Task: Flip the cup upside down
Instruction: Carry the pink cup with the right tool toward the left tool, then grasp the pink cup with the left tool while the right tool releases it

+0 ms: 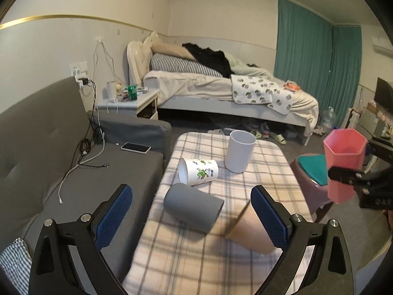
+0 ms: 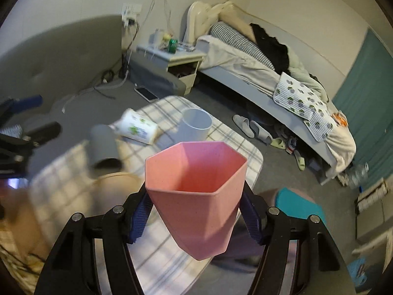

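R gripper (image 2: 194, 217) clamped on the pink cup (image 2: 196, 196), blue ribbed pads (image 2: 141, 217) pressing both lower sides. Cup is matte, faceted, hexagonal rim, tapering to a narrow base; mouth up, tilted a bit, held in the air off the table's R edge. In L wrist view the same cup (image 1: 343, 164) sits far R of the L tool, well apart from it.

L gripper (image 1: 191, 213) spread wide, nothing between the blue mesh-textured pads (image 1: 114, 216). It hangs over the near end of the table (image 1: 172, 258), covered w/ soft plaid cloth, pink/grey checks.

Just ahead of L fingers: grey cup (image 1: 194, 206), smooth cylinder, lying on its side. By the R finger: tan cup (image 1: 250, 231), tipped over, partly hidden behind the pad. Further ahead: white printed cup (image 1: 197, 170) w/ green pattern, on its side, mouth toward L. Beyond it, plain white cup (image 1: 239, 151), glossy cylinder, upright, mouth up.

L of tool: grey fabric sofa (image 1: 49, 132) w/ phone (image 1: 135, 147) lying flat on the seat.
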`<state>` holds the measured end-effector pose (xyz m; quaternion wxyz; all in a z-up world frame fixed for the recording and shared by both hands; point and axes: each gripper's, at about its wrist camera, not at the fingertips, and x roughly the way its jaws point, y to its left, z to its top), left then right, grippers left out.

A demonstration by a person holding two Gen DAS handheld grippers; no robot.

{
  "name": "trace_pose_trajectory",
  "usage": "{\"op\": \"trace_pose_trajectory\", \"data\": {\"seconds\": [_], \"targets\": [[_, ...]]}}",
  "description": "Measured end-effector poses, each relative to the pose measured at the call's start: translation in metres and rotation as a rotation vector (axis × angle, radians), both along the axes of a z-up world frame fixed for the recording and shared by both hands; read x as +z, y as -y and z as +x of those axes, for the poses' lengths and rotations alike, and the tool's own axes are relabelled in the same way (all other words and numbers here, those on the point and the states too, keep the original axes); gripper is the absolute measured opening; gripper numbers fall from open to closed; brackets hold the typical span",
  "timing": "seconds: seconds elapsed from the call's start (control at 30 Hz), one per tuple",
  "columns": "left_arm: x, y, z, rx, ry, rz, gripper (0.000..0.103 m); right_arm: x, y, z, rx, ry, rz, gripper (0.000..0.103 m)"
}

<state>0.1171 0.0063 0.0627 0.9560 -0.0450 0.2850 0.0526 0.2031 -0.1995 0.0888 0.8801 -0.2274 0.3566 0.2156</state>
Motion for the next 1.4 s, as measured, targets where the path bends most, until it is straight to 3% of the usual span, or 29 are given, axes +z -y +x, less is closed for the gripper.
{"op": "trace_pose_trajectory", "data": {"seconds": [0.2,0.37,0.53,0.7,1.0,1.17,1.27,1.4], "targets": [[-0.006,-0.015,-0.055,0.0,0.012,0.001,0.1,0.011,-0.017,-0.092,-0.1,-0.097,0.139,0.065],[-0.038,-0.034,-0.079,0.056,-0.016,-0.011,0.1,-0.033,-0.033,-0.133,-0.239,-0.263,0.318,0.065],[-0.074,-0.048,-0.082,0.089,-0.09,-0.008,0.1,-0.091,-0.048,-0.135,-0.374,-0.413,0.422,0.065],[-0.085,-0.052,-0.078,0.088,-0.109,-0.001,0.1,-0.13,-0.048,-0.116,-0.476,-0.489,0.494,0.065],[-0.1,-0.036,-0.068,0.02,-0.147,0.006,0.1,-0.154,-0.038,-0.083,-0.564,-0.45,0.498,0.065],[-0.102,-0.027,-0.065,0.016,-0.159,0.019,0.1,-0.155,-0.037,-0.081,-0.524,-0.441,0.507,0.066],[-0.099,-0.023,-0.067,0.008,-0.148,0.016,0.1,-0.148,-0.034,-0.086,-0.517,-0.394,0.52,0.082],[-0.091,-0.014,-0.073,-0.002,-0.133,0.005,0.1,-0.124,-0.02,-0.098,-0.498,-0.292,0.535,0.088]]}}
